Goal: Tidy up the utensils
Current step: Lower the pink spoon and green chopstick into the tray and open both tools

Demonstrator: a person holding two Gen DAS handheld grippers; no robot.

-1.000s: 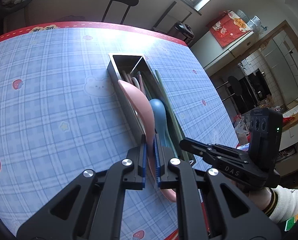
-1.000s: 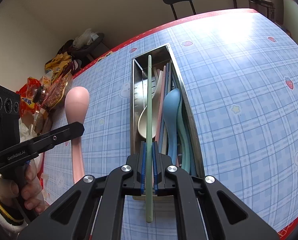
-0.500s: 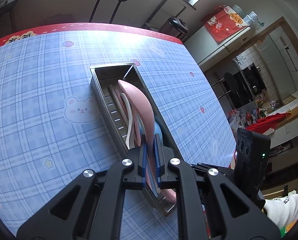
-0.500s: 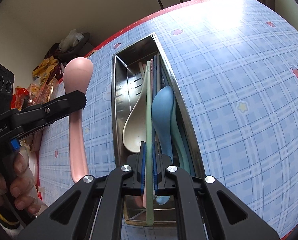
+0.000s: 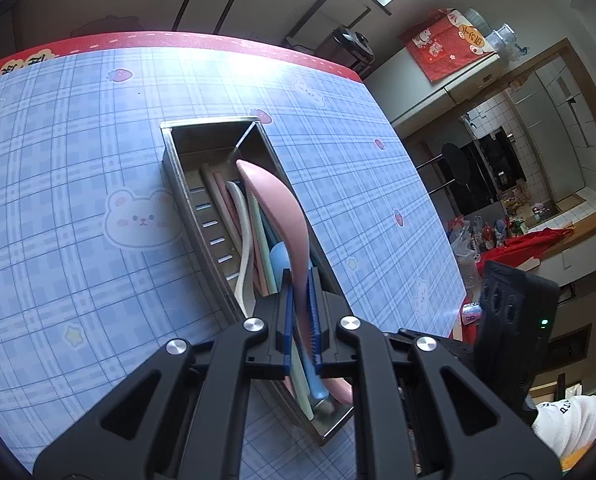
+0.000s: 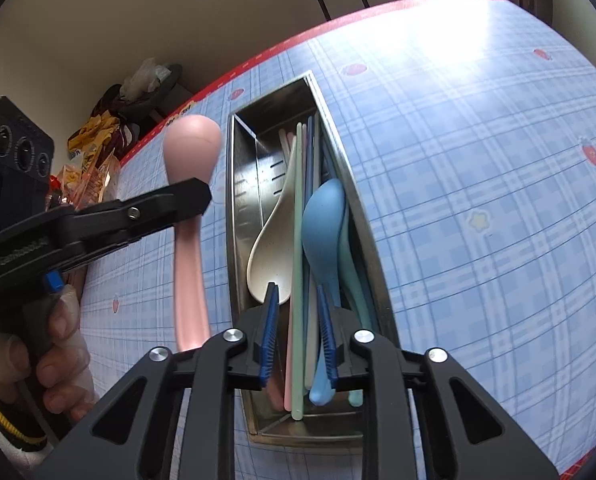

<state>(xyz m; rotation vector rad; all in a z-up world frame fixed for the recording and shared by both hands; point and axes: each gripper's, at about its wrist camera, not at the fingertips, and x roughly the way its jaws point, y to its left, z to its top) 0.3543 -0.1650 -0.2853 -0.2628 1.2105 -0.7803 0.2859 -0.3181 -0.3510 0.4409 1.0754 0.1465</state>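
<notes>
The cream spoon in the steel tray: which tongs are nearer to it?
Right. The right tongs hang open right over the cream plastic spoon in the long steel tray; the left tongs stay beside the tray, shut on the pink plastic spoon.

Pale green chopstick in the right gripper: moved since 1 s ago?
Yes. The pale green chopstick was clamped above the metal utensil tray; now it lies inside it among the utensils, and the right gripper has opened around it.
</notes>
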